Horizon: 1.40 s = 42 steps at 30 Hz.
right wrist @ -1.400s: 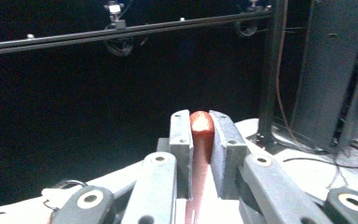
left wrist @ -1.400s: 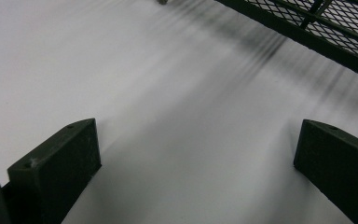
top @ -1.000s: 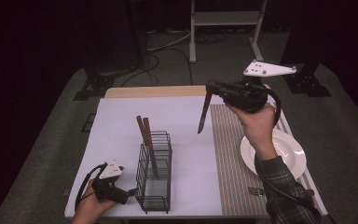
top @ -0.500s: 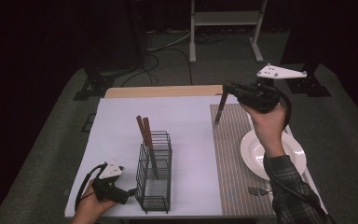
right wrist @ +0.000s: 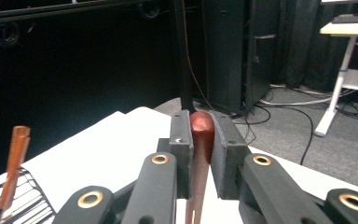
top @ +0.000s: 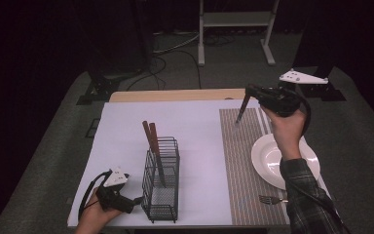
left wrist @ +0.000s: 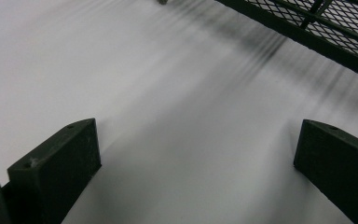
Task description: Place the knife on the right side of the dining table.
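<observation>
My right gripper (top: pixel 248 91) is held up over the far end of the striped placemat (top: pixel 241 165). It is shut on the red-brown handle (right wrist: pixel 201 133) of a utensil (top: pixel 242 107), which hangs down with its metal tip just above the mat. The head of the utensil is too small to make out. At the table's near left, my left gripper (top: pixel 136 200) lies low on the white tabletop (left wrist: pixel 168 93), open, with nothing between its jaws. It points at the black wire basket (top: pixel 161 180), which holds two wooden-handled utensils (top: pixel 152 139).
A white plate (top: pixel 268 161) sits on the right part of the placemat, under the person's right forearm. A fork (top: pixel 271 199) lies on the mat near the front edge. The basket's mesh wall (left wrist: pixel 317 28) stands close ahead of the left gripper.
The right hand has carried the utensil to the right and lower, from above the table's middle to above the placemat's far end. The left hand has stayed put.
</observation>
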Tool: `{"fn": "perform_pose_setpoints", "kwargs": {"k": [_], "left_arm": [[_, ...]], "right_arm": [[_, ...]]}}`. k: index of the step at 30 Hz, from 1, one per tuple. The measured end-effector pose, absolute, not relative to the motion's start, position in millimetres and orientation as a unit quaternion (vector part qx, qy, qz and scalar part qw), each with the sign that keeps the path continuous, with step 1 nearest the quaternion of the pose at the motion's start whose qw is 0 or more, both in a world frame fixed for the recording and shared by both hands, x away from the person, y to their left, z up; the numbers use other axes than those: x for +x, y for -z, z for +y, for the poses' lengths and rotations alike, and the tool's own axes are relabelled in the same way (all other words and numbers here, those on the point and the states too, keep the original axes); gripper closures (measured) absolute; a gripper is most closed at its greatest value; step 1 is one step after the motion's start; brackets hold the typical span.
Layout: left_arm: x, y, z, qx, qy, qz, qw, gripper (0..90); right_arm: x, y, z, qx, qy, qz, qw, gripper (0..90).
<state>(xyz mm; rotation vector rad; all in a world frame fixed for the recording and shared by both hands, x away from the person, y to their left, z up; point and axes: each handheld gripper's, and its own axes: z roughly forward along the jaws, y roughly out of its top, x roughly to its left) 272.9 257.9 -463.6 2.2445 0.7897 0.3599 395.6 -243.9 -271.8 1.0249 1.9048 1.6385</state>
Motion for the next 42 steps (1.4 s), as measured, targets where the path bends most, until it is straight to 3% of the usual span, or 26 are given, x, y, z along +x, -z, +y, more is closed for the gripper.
{"fn": "perform_pose_setpoints", "kwargs": {"k": [27, 42], "left_arm": [[273, 464, 258, 0.87, -0.139, 0.307, 0.359, 0.0], [273, 464, 258, 0.87, -0.139, 0.307, 0.359, 0.0]], "right_arm": [[433, 329, -264, 0.433, -0.571, 0.658, 0.233, 79.7], [437, 338, -266, 0.444, -0.569, 0.654, 0.226, 79.6]]}}
